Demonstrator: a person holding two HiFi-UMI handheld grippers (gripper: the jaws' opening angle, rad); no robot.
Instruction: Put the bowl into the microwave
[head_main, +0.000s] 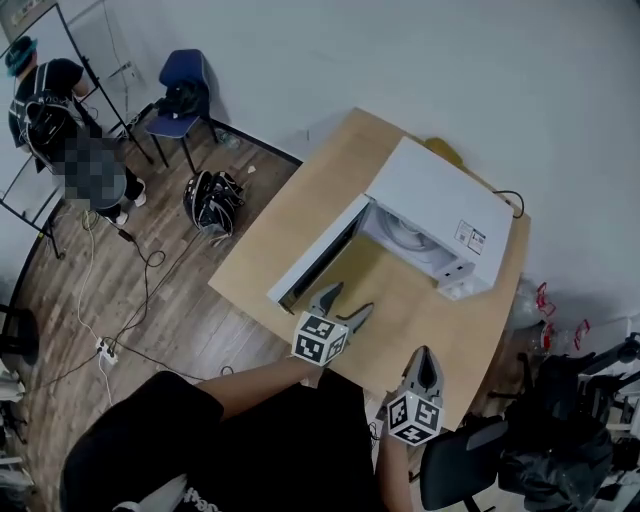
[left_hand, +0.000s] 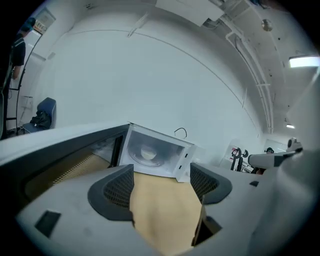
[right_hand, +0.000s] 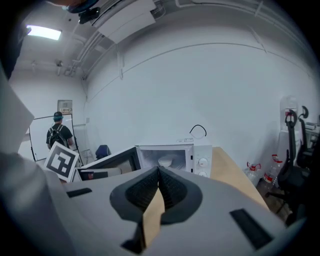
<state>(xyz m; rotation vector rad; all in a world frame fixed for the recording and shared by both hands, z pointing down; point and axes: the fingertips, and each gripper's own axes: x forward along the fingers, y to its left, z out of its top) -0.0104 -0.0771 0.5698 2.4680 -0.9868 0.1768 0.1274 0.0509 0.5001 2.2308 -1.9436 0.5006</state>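
A white microwave (head_main: 440, 215) stands on the wooden table (head_main: 300, 225) with its door (head_main: 315, 255) swung wide to the left. Inside it a white bowl (left_hand: 148, 152) rests on the turntable, also seen as the bowl (right_hand: 165, 161) in the right gripper view. My left gripper (head_main: 345, 305) hovers just in front of the door's end, jaws apart and empty. The right gripper (head_main: 427, 360) is nearer me at the table's front edge, its jaws pressed together with nothing between them.
A black office chair (head_main: 470, 465) sits close at the right front. On the floor to the left lie a black bag (head_main: 213, 200) and cables; a blue chair (head_main: 180, 95) and a person (head_main: 60, 100) are further back. A black cable (head_main: 510, 200) hangs behind the microwave.
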